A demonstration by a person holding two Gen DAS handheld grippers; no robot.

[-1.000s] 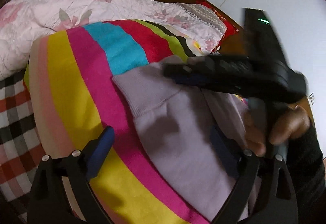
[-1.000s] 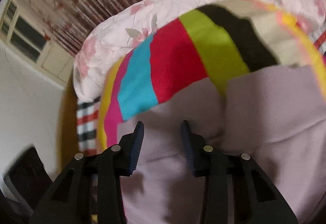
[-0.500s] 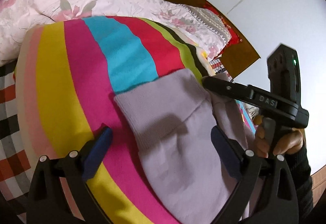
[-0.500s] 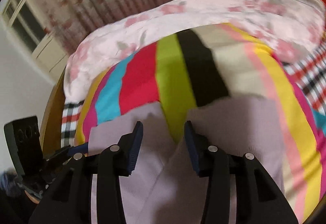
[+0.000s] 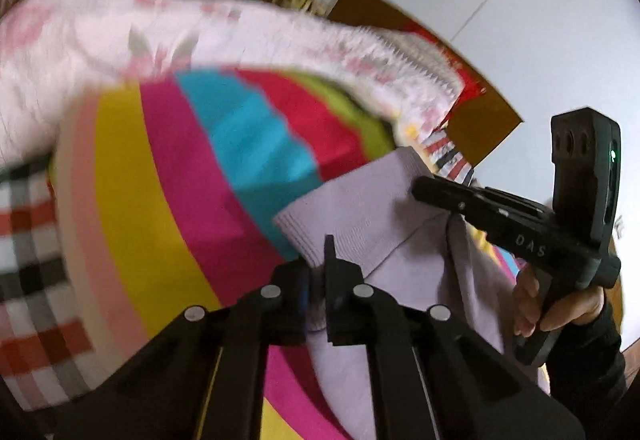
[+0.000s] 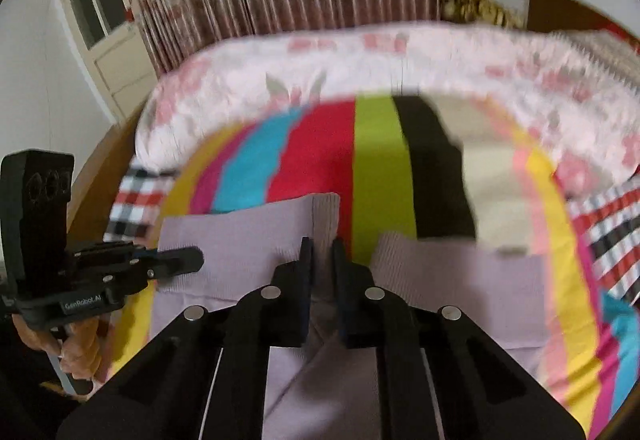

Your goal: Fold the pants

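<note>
Striped bedspread (image 6: 380, 164) filled mid-frame; lilac pants (image 6: 452, 292) lay lower centre.
Left gripper (image 5: 316, 272) and right gripper (image 6: 320, 260) were clamped on one leg's cuff; judged next: carry it across onto the other leg.

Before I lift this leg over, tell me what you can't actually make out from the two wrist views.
- Waistband end of the lilac pants: both views, cut off by the bottom edge and gripper bodies.
- Depth of the left gripper bite: left wrist view, fingers cover the cuff edge.
- Fabric layers in the right gripper: right wrist view, hidden between the fingers.
- Floral quilt and striped blanket: motion-blurred.
</note>
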